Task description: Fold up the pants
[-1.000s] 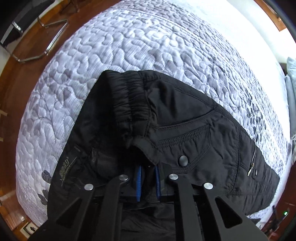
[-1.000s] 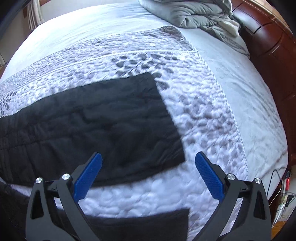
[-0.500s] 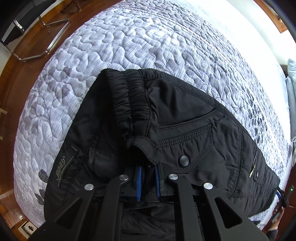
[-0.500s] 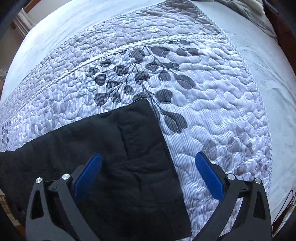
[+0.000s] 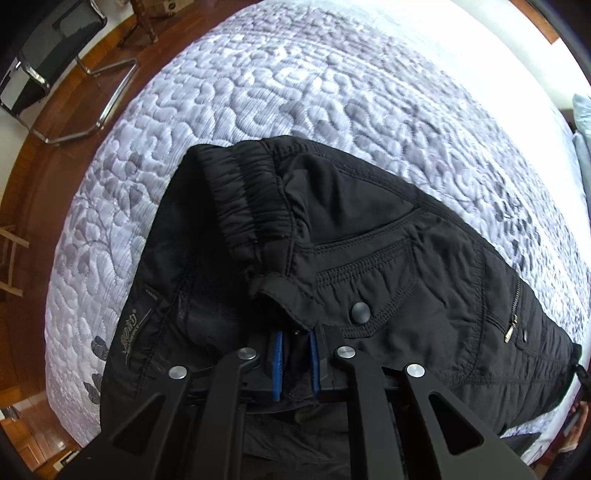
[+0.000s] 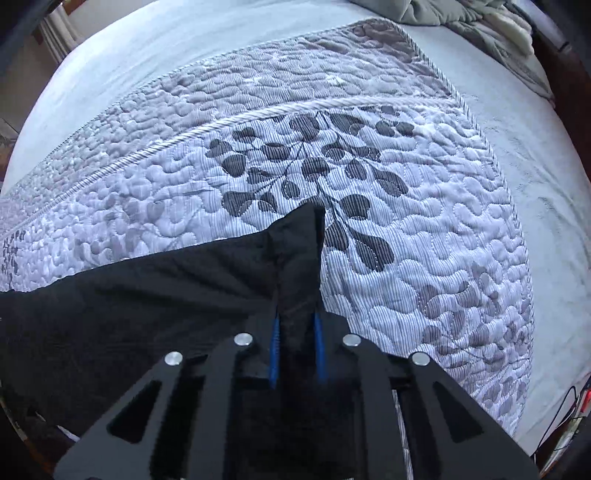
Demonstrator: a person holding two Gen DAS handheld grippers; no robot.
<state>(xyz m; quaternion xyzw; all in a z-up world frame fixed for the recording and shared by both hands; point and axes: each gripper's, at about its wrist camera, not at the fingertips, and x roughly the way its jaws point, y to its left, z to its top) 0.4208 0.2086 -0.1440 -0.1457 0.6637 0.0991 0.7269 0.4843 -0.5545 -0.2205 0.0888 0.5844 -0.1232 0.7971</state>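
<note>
Covering the bed [image 5: 258, 110] is a quilted spread, pale grey-white, puffy stitched swirls with dark leaf prints; a twisted cord line [image 6: 258, 118] runs across it in the right wrist view. Wood floor [image 5: 48, 177] off the bed's left edge, with a chair [image 5: 55, 48] on a chrome tube frame. Plain white sheet [image 6: 147, 48] beyond the quilted band, a crumpled grey blanket [image 6: 461, 22] at the far right corner, dark wooden bed frame [image 6: 565, 62] beside it.

Black pants [image 5: 369, 266] lie flat on the spread near the bed's near edge, slick padded fabric. Left to right in the left wrist view: inner lining with a printed logo [image 5: 131, 332], gathered elastic waistband [image 5: 240, 199], stitched pocket flap with a round snap button [image 5: 361, 312], a zip pull [image 5: 509, 332] near the right end.

Left gripper [image 5: 295, 360], black frame with blue pads, is clamped tight on the waistband fabric by the fly.

Right gripper [image 6: 295, 350]: jaws have just been closing and now pinch a bunched corner of the pant leg [image 6: 299, 251], which peaks up between the blue pads. The rest of that leg spreads left, flat and matte.
</note>
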